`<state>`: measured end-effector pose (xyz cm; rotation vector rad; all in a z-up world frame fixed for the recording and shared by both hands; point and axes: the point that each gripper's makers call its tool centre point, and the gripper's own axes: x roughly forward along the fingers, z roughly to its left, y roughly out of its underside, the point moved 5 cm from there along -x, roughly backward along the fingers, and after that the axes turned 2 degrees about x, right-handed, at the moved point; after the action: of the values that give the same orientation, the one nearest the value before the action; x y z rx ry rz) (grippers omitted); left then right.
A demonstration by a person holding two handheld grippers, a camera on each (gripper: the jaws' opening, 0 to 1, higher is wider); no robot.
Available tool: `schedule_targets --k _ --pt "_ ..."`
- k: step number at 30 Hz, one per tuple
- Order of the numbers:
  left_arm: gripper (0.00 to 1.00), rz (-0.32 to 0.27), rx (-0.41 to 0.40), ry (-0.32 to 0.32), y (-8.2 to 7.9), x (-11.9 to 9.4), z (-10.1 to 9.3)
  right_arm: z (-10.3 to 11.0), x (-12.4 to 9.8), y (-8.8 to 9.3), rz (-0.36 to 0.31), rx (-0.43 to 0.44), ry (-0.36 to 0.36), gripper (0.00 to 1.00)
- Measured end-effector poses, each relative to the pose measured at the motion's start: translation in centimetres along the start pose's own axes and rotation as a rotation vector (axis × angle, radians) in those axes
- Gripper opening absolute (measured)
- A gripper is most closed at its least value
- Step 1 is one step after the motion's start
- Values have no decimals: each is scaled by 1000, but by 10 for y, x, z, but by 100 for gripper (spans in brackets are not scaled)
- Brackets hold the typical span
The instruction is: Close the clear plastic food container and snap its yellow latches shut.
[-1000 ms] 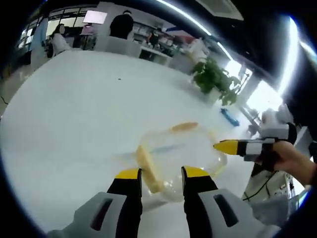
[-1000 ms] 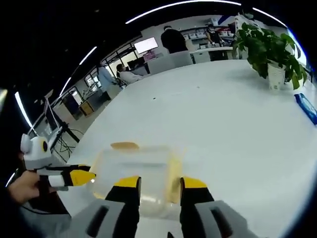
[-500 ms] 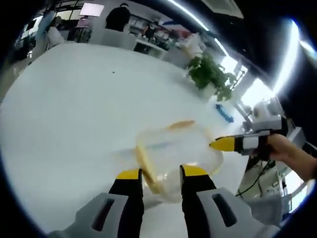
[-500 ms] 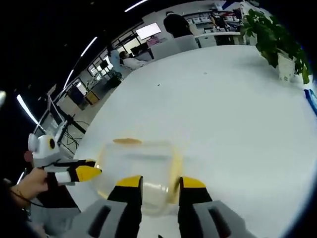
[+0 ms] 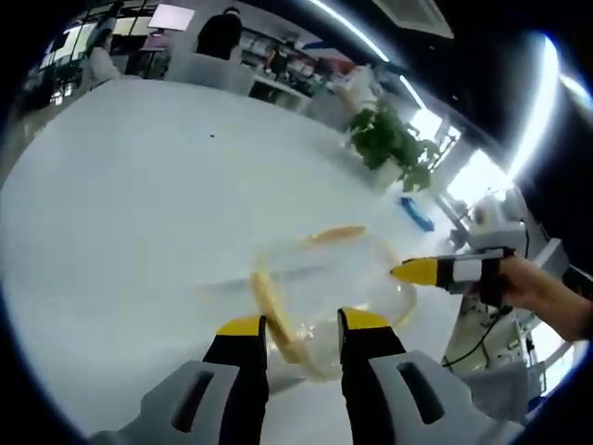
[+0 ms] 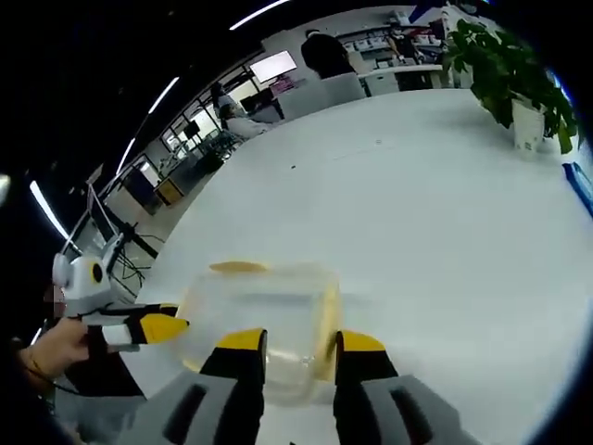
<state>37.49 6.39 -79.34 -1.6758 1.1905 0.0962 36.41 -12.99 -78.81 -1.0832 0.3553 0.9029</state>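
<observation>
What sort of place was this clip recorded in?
Likely an open-plan office: a large white table, a wall screen with people seated nearby, and a potted plant by the clear container.

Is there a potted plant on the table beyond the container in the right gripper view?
Yes, a green potted plant stands on the white table, far beyond the clear container.

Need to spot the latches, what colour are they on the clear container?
Yellow latches, clearest in the left gripper view.
</observation>
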Motion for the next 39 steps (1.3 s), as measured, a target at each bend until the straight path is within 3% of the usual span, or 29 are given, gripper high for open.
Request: schedule_targets --k 7,37,39 --pt "27 -2 21 -17 1 -3 -2 4 -2 6 -19 3 12 26" --pt "28 -40 10 -58 7 -38 33 48 17 22 -36 -20 4 27" --pt "29 -62 51 -74 5 -39 33 49 17 22 -40 -21 2 28"
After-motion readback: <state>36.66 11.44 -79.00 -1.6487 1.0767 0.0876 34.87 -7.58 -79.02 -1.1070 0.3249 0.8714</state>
